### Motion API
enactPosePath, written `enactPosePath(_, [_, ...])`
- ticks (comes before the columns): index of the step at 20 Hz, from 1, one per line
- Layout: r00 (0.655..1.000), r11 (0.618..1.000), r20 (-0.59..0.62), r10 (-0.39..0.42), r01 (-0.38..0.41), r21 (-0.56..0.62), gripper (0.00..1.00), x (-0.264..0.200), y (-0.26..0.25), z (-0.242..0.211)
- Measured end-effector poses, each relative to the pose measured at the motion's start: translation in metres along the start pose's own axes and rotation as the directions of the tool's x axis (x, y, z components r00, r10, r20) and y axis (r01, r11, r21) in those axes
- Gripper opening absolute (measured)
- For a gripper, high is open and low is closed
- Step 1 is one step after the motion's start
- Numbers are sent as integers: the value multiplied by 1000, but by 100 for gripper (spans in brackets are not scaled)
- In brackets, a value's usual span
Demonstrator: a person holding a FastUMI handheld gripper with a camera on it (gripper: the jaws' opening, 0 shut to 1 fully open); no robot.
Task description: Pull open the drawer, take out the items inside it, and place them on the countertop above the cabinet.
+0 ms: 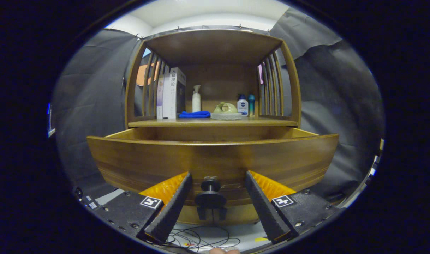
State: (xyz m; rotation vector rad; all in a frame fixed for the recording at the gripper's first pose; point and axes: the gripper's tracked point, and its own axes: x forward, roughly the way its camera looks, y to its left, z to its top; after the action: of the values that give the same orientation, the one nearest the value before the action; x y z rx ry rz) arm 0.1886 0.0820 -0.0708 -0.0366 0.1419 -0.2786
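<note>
- we are seeing the gripper (218, 183) with jaws released, fingers flanking the knob (210, 192) without touching.
- drawer (215, 165) is standing pulled out at 12 o'clock, under the countertop (215, 122).

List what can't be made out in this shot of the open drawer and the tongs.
- Drawer contents: hidden in the gripper view by its tall front panel.
- Knob contact: it sits between the open tongs, fingers apart from it.
- Bottles beside the sponge: too small to identify.
- Cabinet base: cut off below the drawer.
</note>
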Motion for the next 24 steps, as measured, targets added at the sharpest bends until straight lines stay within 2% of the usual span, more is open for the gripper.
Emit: enactPosePath(24, [1000,1000,-27,-13,13,1,99,74,6,15])
